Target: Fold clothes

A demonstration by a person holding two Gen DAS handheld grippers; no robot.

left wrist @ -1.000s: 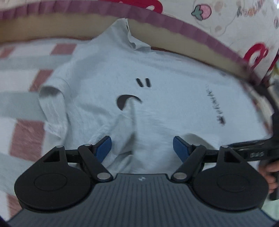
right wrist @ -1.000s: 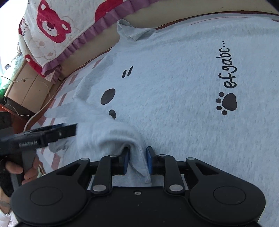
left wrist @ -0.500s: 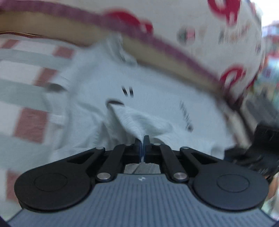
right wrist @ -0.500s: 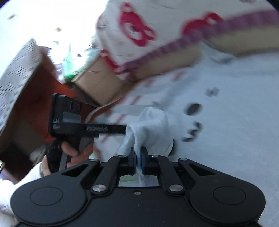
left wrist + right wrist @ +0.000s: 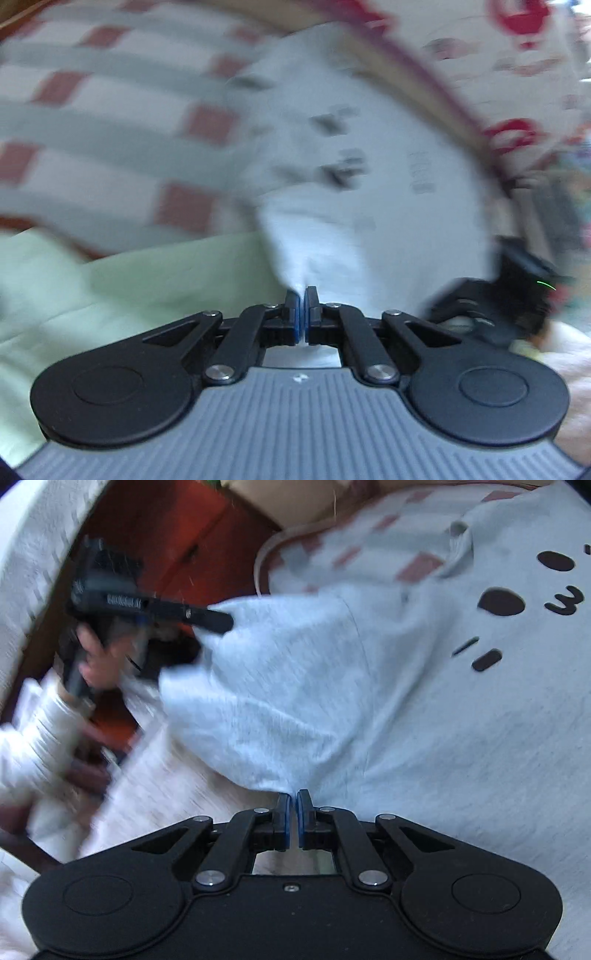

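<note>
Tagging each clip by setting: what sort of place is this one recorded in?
Probably a bedroom at home. A grey T-shirt lies on a red-and-grey checked sheet, beside a bear-print quilt, with reddish wooden furniture alongside.

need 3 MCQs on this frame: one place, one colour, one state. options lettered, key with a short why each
1. Where is the left claw in the right wrist view?
A. upper left
B. lower right
C. out of view

2. What colour is the T-shirt?
A. navy
B. light grey with black print
C. yellow

3. How is the right claw set?
A. wide open
B. shut on a coin
C. shut on T-shirt cloth

Key: 1 A, it shows upper left, at the cloth's raised edge. 2 B, pale grey cloth carries black spots and dashes. 3 C, a pinch of grey cloth runs into the nearly closed blue pads.
</note>
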